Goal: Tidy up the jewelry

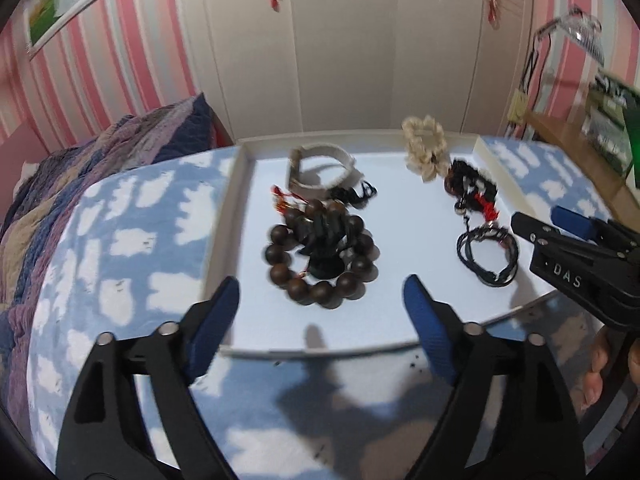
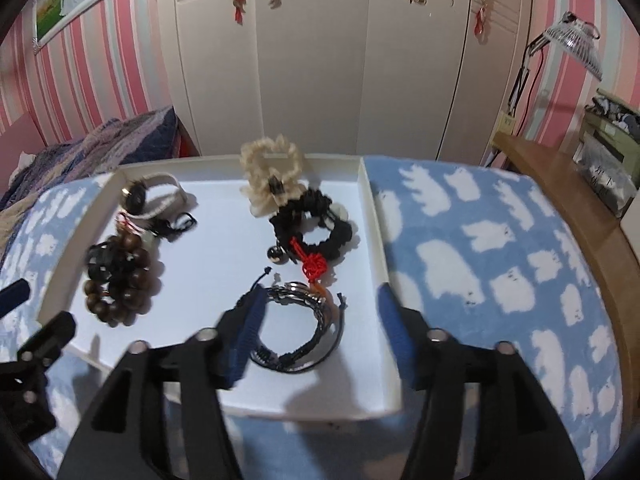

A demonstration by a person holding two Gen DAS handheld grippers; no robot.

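- Your left gripper [image 1: 320, 320] hangs with its fingers spread wide and nothing between them, over the near edge of the white tray [image 1: 240, 184].
- Just beyond it lies the wooden bead bracelet [image 1: 320, 264], in the tray's near left part.
- Your right gripper [image 2: 320, 332] is also wide open and holds nothing; its fingers stand either side of the black cord bracelet [image 2: 300, 332], near right in the tray.
- The cream flower band [image 2: 272, 176] lies at the far edge.

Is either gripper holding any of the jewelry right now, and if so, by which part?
Nothing is held. The left gripper is open short of the wooden bead bracelet; the right gripper is open around the black cord bracelet without closing on it.
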